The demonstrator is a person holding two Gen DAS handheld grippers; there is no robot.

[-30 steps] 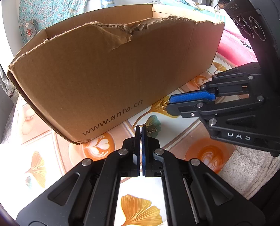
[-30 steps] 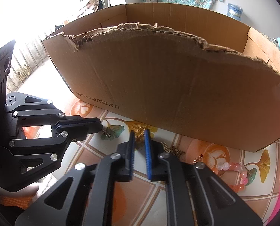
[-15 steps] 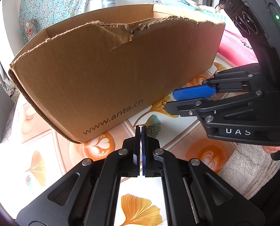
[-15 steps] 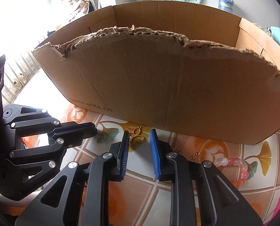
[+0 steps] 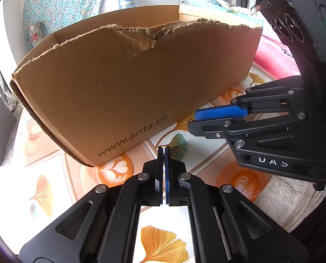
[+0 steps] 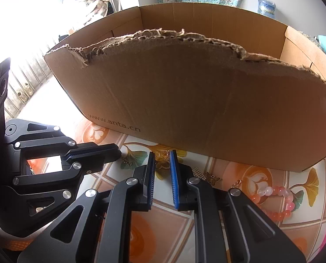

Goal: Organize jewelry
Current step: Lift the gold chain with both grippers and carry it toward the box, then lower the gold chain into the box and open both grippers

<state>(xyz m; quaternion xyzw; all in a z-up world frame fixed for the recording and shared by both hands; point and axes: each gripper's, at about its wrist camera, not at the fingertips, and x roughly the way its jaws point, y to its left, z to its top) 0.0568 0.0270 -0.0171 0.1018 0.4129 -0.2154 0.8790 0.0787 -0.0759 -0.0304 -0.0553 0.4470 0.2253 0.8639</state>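
Your left gripper [image 5: 164, 151] is closed, a thin chain [image 5: 176, 152] running from its tips, apparently pinched there, over a teal leaf on the patterned mat [image 5: 117, 171]. Your right gripper [image 6: 162, 160] has just been narrowing its jaws; a gap remains, with a gold trinket [image 6: 162, 165] on the mat between the pads, not clearly pressed. A butterfly charm [image 6: 213, 178] and pink bead bracelet [image 6: 279, 199] lie right of it, near the torn cardboard box [image 6: 196, 100].
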